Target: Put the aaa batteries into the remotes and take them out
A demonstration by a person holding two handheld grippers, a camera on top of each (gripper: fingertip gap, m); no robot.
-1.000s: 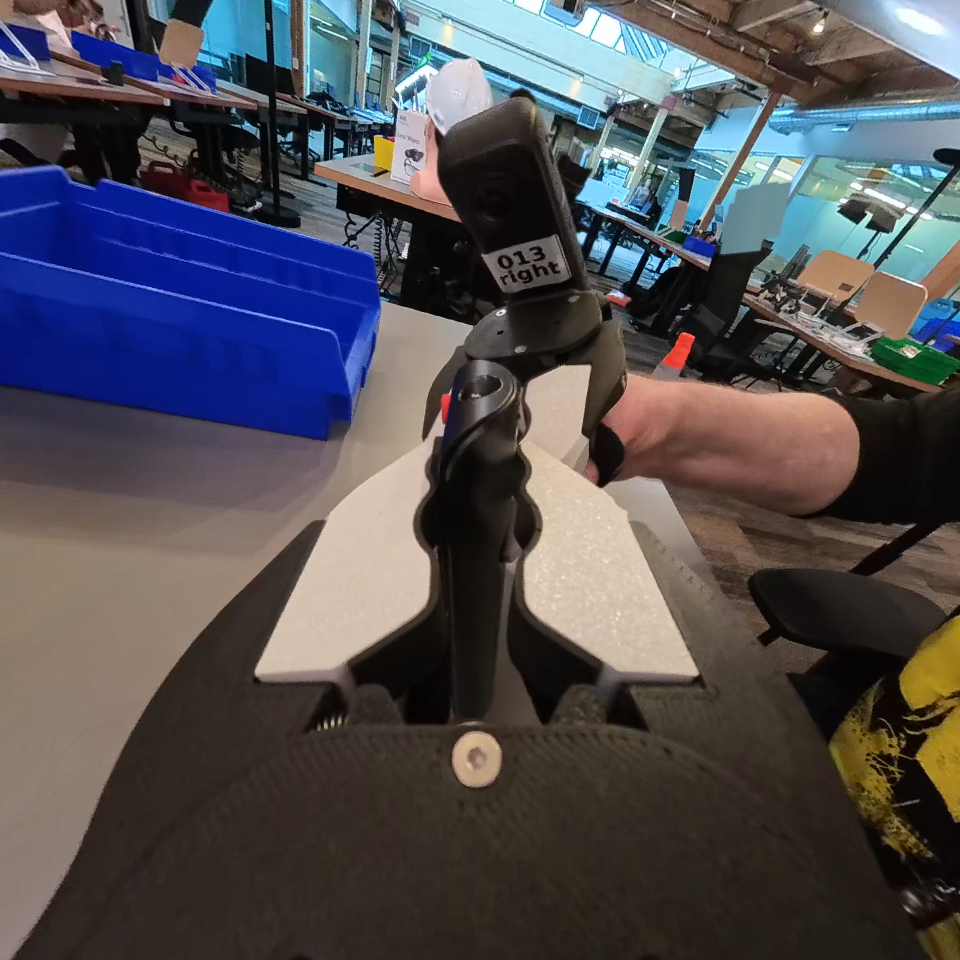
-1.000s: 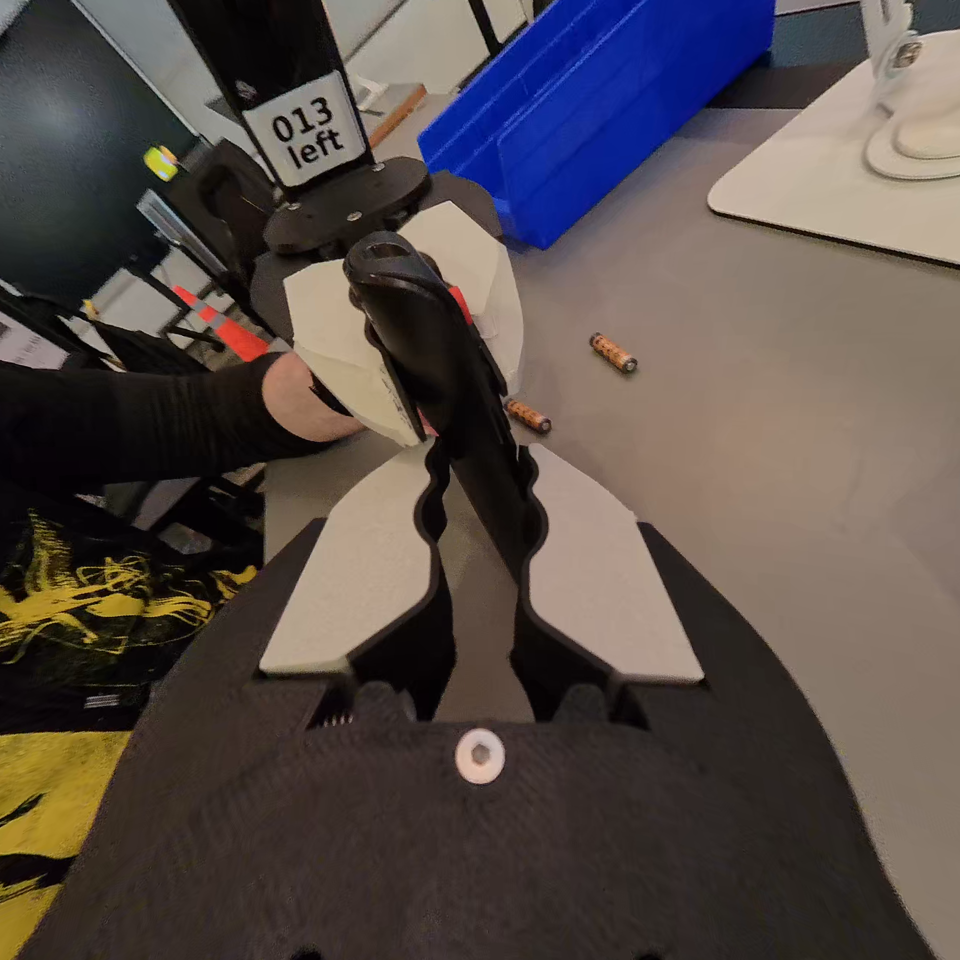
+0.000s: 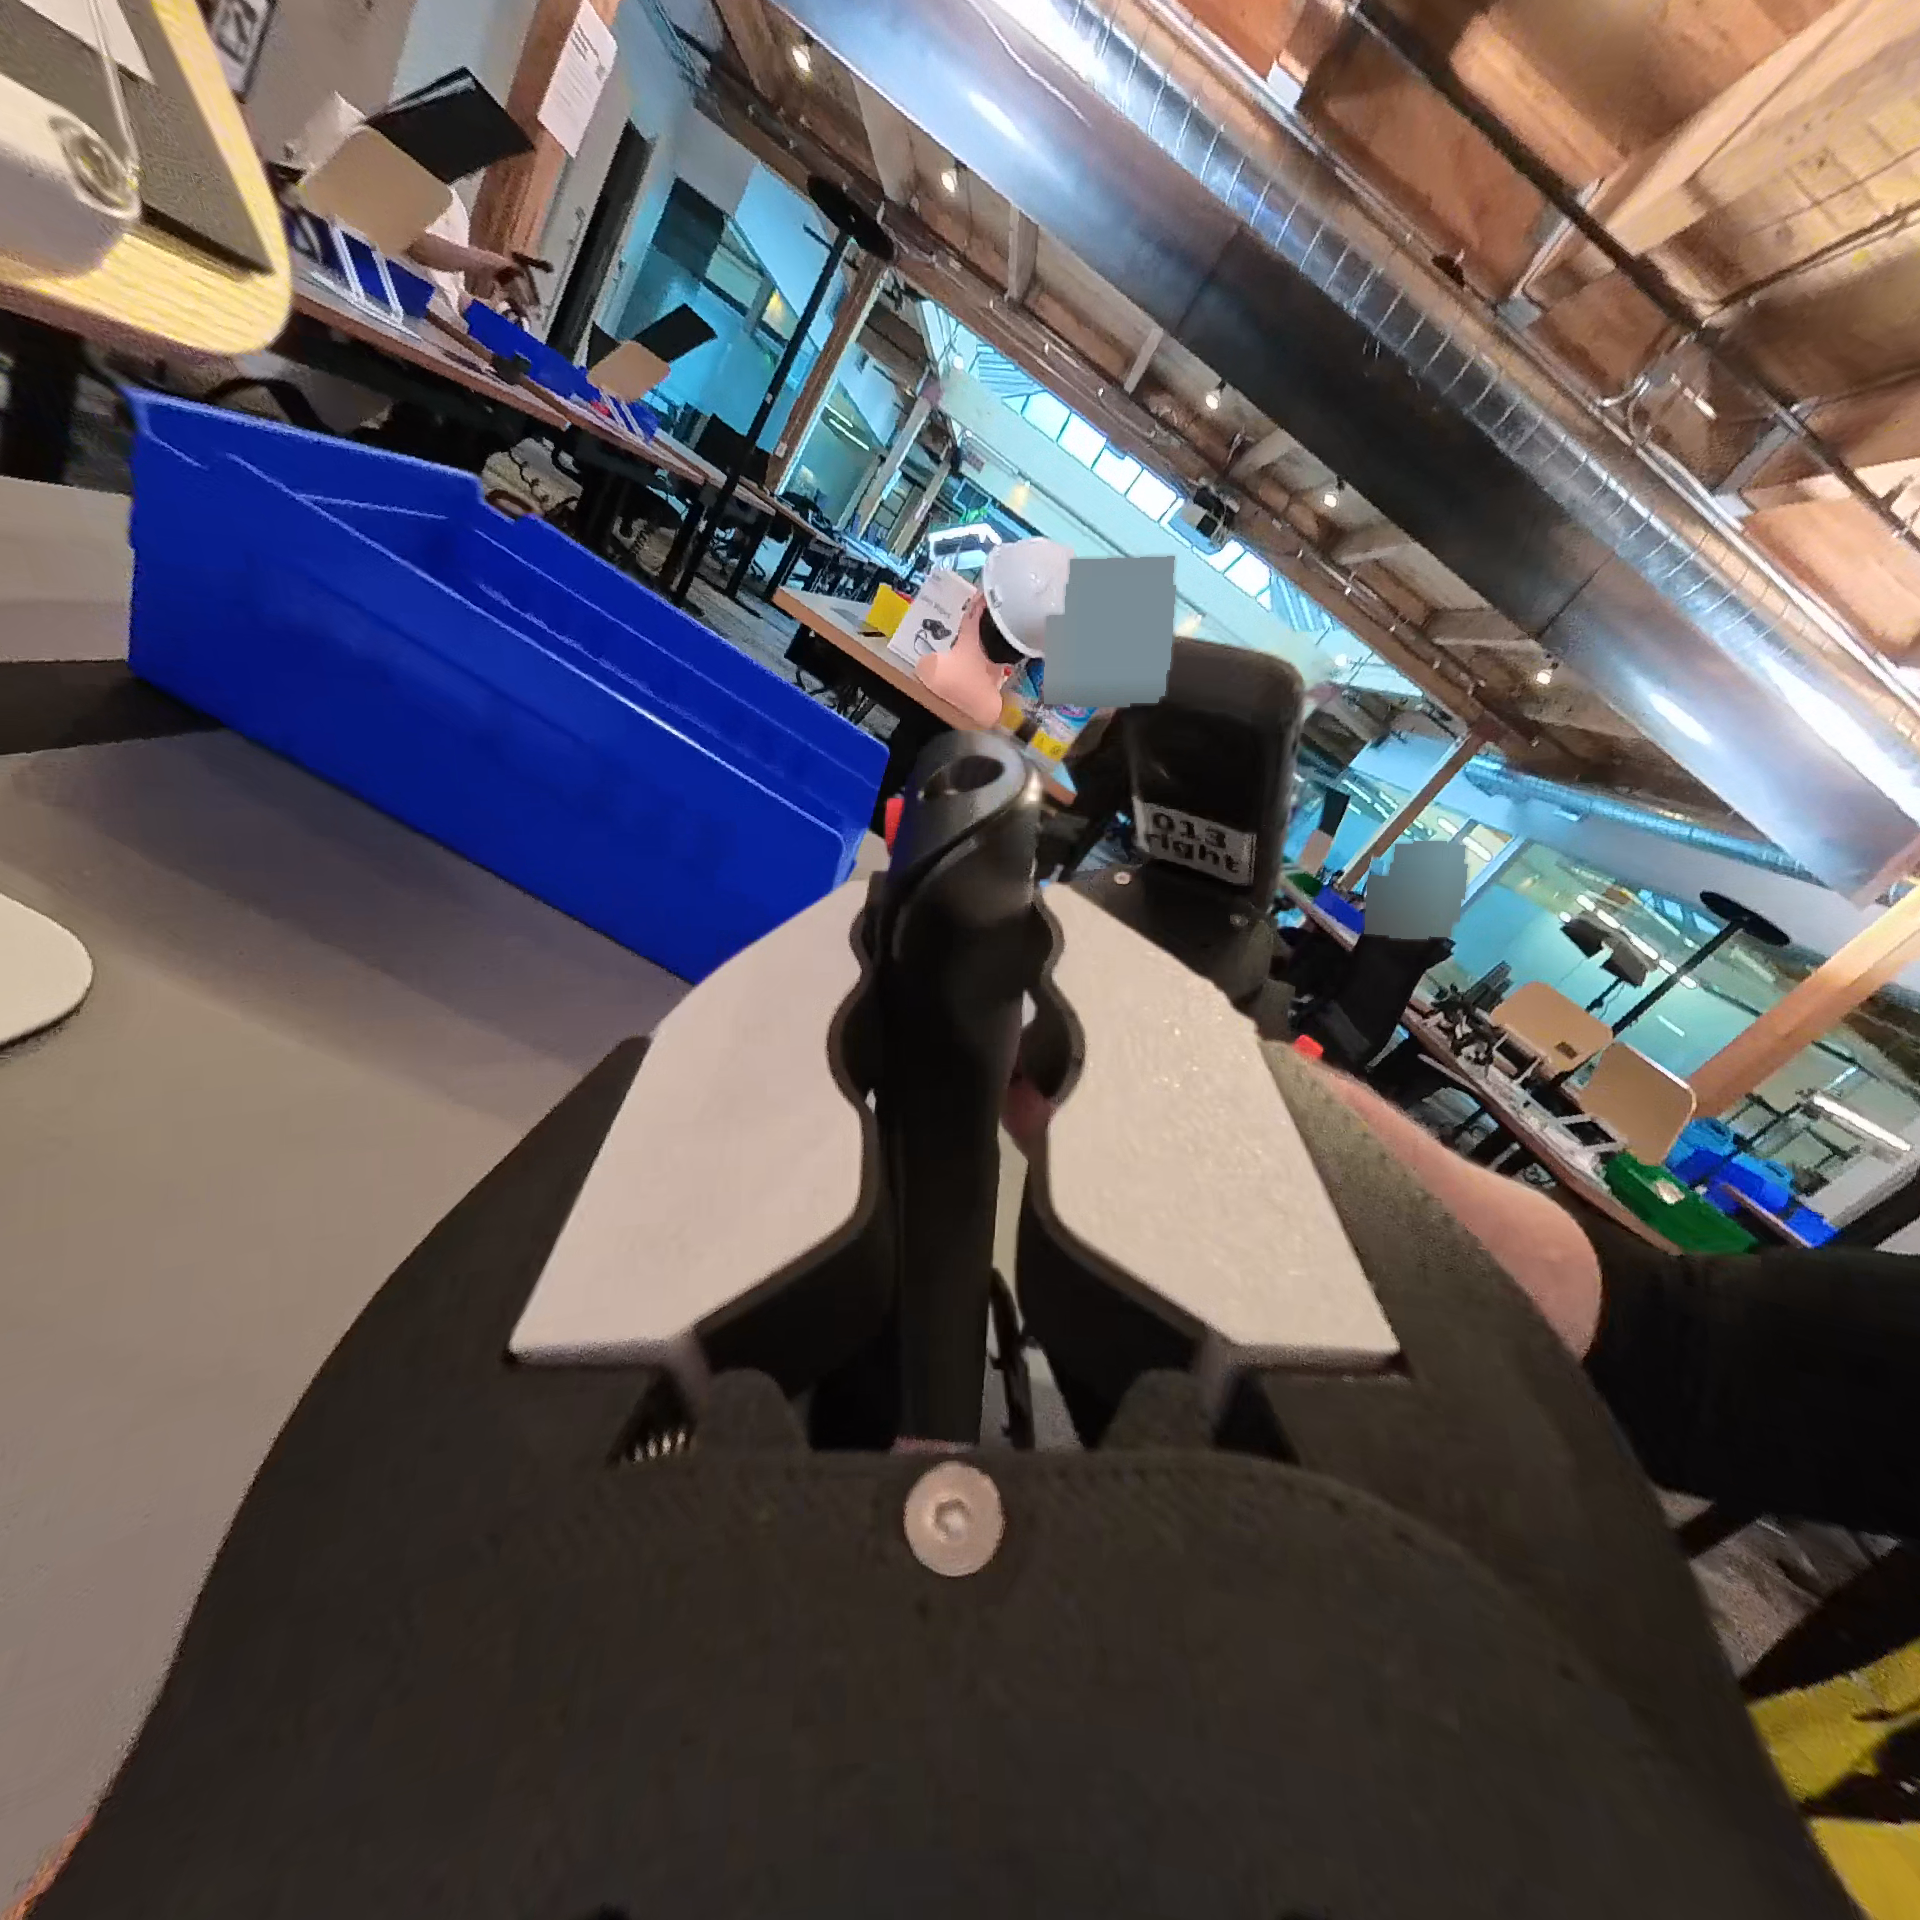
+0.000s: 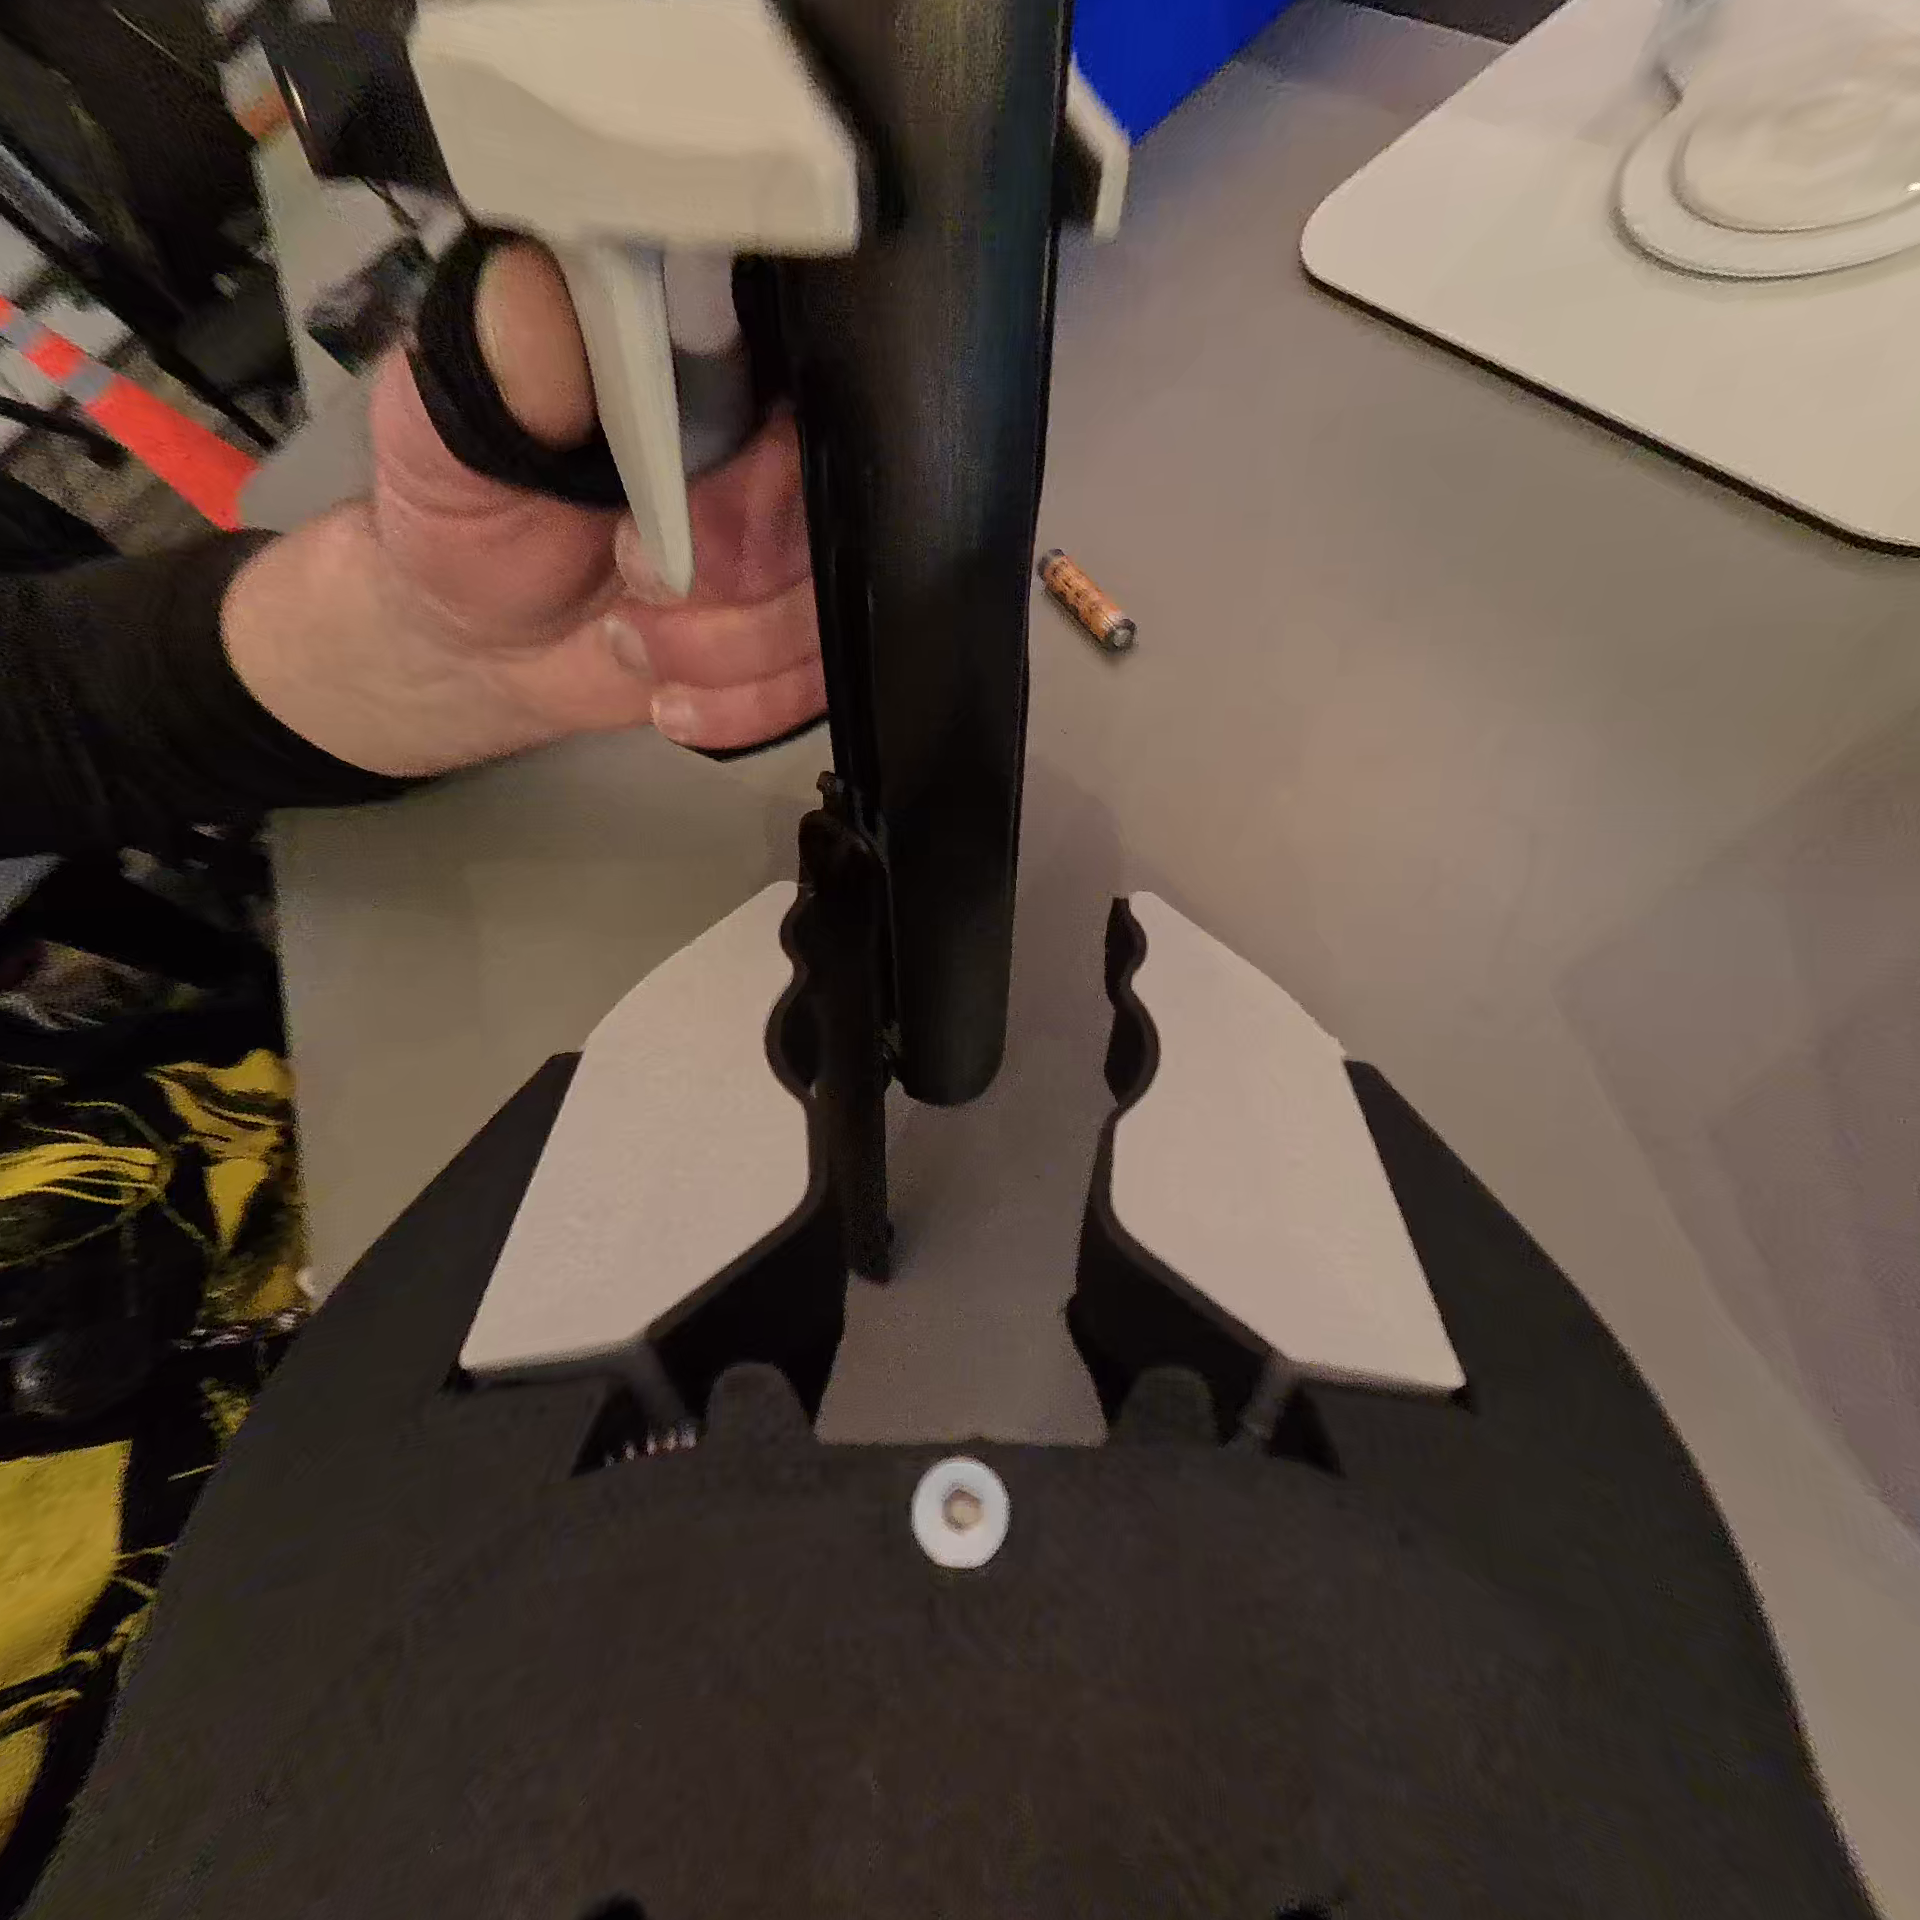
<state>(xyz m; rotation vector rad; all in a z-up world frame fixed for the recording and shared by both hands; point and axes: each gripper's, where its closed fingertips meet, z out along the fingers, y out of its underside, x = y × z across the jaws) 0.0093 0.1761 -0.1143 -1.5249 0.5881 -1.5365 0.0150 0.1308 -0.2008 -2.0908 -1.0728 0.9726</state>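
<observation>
My left gripper [image 3: 956, 935] is shut on a black remote [image 3: 945, 1143] and holds it above the grey table [image 3: 260, 1039]. In the right wrist view the remote [image 4: 935, 520] points at the camera, gripped higher up by a left finger [image 4: 644, 125]. Its lower end sits between the jaws of my right gripper [image 4: 956, 914], which stand wide apart. A thin black cover piece [image 4: 857, 1039] hangs loose along the remote's left side, against my right gripper's left finger. One orange AAA battery [image 4: 1086, 613] lies on the table [image 4: 1455, 831] beyond.
A blue bin [image 3: 468, 665] stands on the table at the far left. A white pad [image 4: 1610, 312] with a clear stand lies at the right. The table edge [image 4: 281, 1039] runs along the left, with a chair and floor beyond. A person's hand [image 4: 468, 623] holds the left gripper.
My right gripper has opened and let go of the remote. My left gripper has rolled and turned the remote end-on toward the right gripper. Only one battery now shows.
</observation>
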